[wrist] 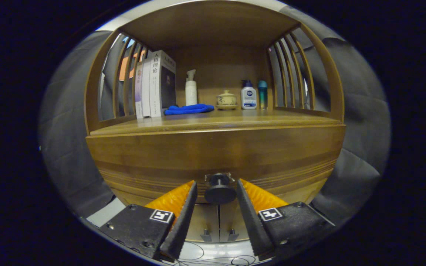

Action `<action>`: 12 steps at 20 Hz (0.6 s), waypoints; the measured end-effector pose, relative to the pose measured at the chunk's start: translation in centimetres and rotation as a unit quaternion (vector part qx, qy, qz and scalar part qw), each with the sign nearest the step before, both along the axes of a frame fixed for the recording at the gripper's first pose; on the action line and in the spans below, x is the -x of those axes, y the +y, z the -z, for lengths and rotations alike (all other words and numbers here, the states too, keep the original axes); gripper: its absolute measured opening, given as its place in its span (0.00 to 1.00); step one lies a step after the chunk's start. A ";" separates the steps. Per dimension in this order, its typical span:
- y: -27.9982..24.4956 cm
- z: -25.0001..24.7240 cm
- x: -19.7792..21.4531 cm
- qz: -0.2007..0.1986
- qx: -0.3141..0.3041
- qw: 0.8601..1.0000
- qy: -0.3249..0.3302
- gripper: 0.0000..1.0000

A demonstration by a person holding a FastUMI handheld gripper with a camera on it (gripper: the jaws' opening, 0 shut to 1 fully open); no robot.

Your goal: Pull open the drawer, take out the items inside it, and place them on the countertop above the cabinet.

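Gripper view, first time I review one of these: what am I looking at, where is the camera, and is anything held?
The camera rides on a hand-held two-finger gripper and looks forward along its fingers. The fingers stand open on either side of the round drawer knob, with small gaps, so nothing is held. The drawer of the wooden cabinet looks closed. On the countertop above it stand upright books, a white pump bottle, a folded blue cloth, a small lidded ceramic pot on a saucer, a white lotion pump bottle and a teal bottle.
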State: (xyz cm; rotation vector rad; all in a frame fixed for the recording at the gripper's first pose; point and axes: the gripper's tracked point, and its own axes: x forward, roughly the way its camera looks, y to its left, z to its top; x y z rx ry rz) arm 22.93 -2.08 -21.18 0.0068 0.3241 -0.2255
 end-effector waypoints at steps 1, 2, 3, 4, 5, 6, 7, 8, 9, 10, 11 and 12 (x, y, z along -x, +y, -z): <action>-0.5 0.3 -0.1 0.012 0.004 1.000 0.007 0.68; -0.6 0.5 0.1 0.019 0.001 1.000 0.012 0.63; -0.5 0.5 0.0 0.020 -0.004 1.000 0.010 0.57; -0.4 0.7 -0.3 0.016 -0.012 1.000 0.006 0.52; -0.5 0.7 -0.4 0.015 -0.019 1.000 0.002 0.52; -0.5 0.8 -0.5 0.012 -0.026 1.000 0.000 0.51; -0.5 0.8 -0.5 0.009 -0.023 1.000 0.000 0.48; -0.6 0.9 -0.4 0.008 -0.015 1.000 0.002 0.46; -0.7 0.8 -0.4 0.007 -0.009 1.000 0.004 0.43; -0.6 1.0 -0.3 0.005 -0.012 1.000 0.008 0.40; -0.4 1.0 -0.1 0.003 -0.023 1.000 0.012 0.40; -0.4 0.9 0.2 0.001 -0.034 0.999 0.015 0.40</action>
